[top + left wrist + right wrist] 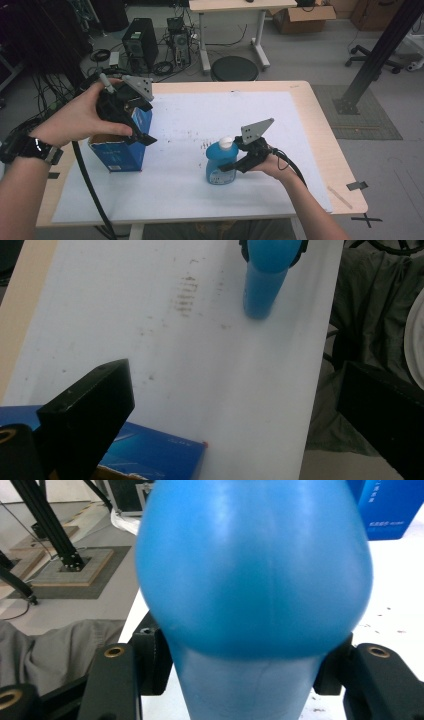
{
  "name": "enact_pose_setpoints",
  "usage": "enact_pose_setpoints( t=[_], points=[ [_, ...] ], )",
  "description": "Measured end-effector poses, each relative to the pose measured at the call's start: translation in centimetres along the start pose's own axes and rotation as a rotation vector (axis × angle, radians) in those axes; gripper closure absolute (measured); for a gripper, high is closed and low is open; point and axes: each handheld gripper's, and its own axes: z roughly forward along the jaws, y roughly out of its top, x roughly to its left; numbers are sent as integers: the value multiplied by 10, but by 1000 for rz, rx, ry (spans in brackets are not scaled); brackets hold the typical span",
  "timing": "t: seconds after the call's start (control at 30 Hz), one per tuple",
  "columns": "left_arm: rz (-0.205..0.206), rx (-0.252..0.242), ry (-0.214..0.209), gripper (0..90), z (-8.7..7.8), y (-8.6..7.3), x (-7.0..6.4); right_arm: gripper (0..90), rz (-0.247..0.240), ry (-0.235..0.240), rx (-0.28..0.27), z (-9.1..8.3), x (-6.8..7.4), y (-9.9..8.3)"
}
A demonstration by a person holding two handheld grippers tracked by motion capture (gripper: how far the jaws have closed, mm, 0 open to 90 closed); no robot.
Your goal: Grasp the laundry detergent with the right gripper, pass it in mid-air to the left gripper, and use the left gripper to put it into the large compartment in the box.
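White paper covers the desk (310,165), where the right gripper (231,165) clamps the upright blue bottle (220,165), right of the carton (122,145) beneath the open left gripper (140,122).

- Left gripper (131,114): I see a black body, grey three-cornered plate with dark screw dots behind the jaws, thick black cable trailing.
- Right gripper (235,159): same black build, same plate, black cable; brass inserts at the jaw bases.
- Black watch (41,149) on the left wrist; forearms unsleeved.
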Motion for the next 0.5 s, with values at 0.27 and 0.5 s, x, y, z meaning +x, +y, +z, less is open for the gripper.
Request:
enact_pose_setpoints(
  t=[0.27, 0.5],
  points=[
    [2, -2, 0, 31, -2, 1, 0, 419, 4, -24, 6, 0, 1, 2],
    [7, -7, -1, 31, -3, 3, -1, 422, 21, -29, 27, -1, 1, 10]
  ],
)
